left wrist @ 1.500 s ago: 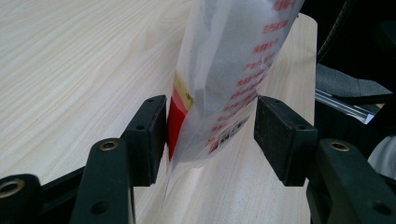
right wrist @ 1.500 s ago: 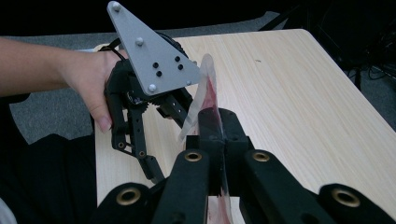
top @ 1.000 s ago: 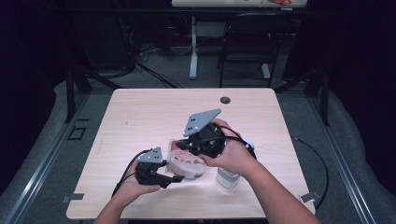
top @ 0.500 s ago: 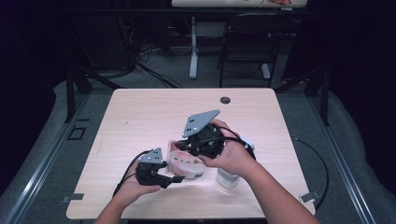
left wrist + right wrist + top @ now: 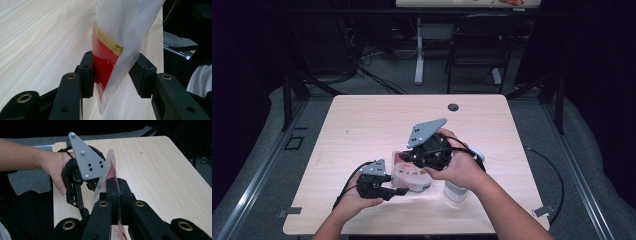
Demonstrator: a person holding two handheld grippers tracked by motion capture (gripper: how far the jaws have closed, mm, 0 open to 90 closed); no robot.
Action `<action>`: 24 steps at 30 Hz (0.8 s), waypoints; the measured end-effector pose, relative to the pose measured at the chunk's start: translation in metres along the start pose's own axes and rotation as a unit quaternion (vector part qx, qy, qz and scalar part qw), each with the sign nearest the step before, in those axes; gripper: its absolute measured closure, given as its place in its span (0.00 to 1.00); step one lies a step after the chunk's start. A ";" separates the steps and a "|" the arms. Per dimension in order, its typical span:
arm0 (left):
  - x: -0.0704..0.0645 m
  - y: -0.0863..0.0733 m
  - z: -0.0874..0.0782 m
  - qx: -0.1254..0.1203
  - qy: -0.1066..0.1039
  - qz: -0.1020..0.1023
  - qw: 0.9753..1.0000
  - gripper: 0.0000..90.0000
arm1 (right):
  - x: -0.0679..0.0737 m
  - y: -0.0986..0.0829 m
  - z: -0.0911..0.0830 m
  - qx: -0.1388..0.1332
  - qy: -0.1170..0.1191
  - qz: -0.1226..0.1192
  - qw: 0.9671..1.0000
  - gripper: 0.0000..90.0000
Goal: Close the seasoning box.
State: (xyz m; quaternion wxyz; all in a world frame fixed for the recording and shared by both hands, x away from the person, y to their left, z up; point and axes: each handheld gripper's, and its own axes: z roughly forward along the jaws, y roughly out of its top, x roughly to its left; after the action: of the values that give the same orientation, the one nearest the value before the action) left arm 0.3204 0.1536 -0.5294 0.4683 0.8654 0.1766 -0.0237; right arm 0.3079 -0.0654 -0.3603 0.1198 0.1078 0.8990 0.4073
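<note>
- left gripper (image 5: 399, 191): jaws part-open around the lower corner of the clear pouch (image 5: 410, 173) — left pad touching, right pad just off the film.
- pouch: red and yellow inside, held edge-on above the worktop (image 5: 362, 125), long axis between the grippers.
- right gripper (image 5: 115, 188): jaws clamped on the pouch's other edge.
- white bottle (image 5: 458, 190) just right, under the right hand — not blocking.

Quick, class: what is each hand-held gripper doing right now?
Left hand-held gripper: part open around the plastic bag; one jaw touches it, the other stands apart.
Right hand-held gripper: shut on the plastic bag.
</note>
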 end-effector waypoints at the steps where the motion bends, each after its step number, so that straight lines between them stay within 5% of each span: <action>1: 0.000 0.000 0.000 0.000 0.000 0.000 1.000 0.66 | 0.000 0.000 0.000 0.000 0.000 0.000 1.000 1.00; 24: 0.000 0.003 -0.009 0.038 0.019 0.012 0.999 0.74 | -0.003 -0.007 -0.002 -0.001 0.005 0.011 1.000 0.98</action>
State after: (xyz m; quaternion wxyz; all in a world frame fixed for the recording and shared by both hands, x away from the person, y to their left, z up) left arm 0.3201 0.1595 -0.5215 0.4317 0.8850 0.1744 -0.0083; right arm 0.3096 -0.0722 -0.3641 0.1112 0.1153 0.8979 0.4100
